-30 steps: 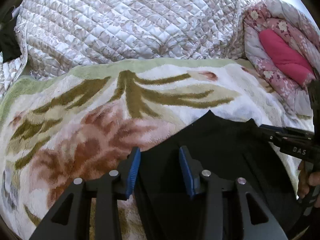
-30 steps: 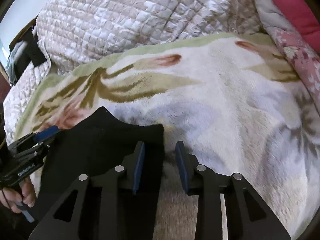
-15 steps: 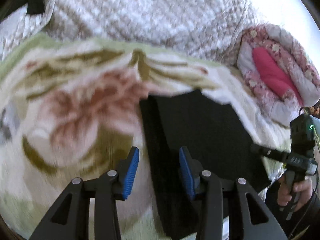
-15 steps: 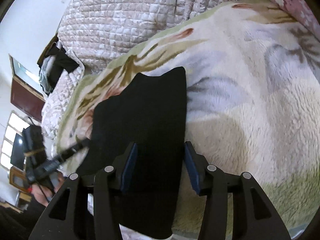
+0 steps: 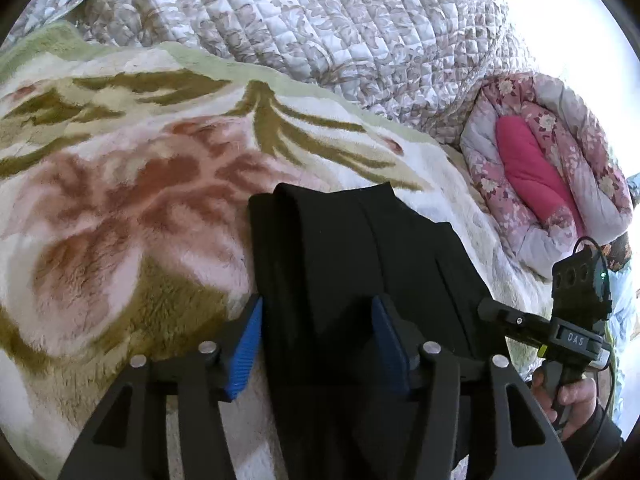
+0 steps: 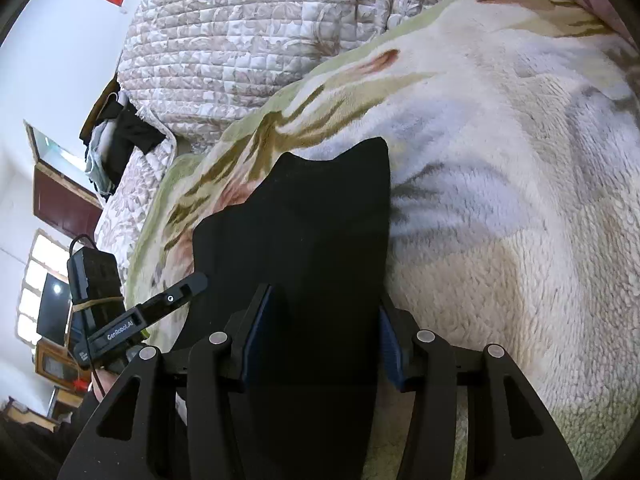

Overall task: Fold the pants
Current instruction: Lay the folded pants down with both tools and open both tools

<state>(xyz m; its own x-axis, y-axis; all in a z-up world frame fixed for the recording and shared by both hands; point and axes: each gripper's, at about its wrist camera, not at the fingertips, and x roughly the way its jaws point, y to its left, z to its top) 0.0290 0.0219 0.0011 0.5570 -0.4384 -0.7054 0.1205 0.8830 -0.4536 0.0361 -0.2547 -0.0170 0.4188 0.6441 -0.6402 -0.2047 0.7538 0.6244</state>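
Black pants [image 5: 352, 264] lie folded lengthwise on a fleecy floral blanket [image 5: 120, 184], one end pointing away from me. My left gripper [image 5: 316, 340] is open, its blue pads on either side of the pants' left edge at the near end. My right gripper [image 6: 320, 340] is open too, astride the right part of the pants [image 6: 320, 220] at the near end. Each gripper shows in the other's view: the right one [image 5: 520, 320], the left one [image 6: 168, 300], both held by hands beside the pants.
A quilted beige bedspread [image 5: 320, 20] is heaped behind the blanket. A rolled pink floral quilt [image 5: 552, 168] lies at the right. Dark clothes [image 6: 120, 136] hang at the far left by a wooden door.
Both grippers have pulled back from the pants' far end to the near end and risen. The pants now lie with more of their length showing.
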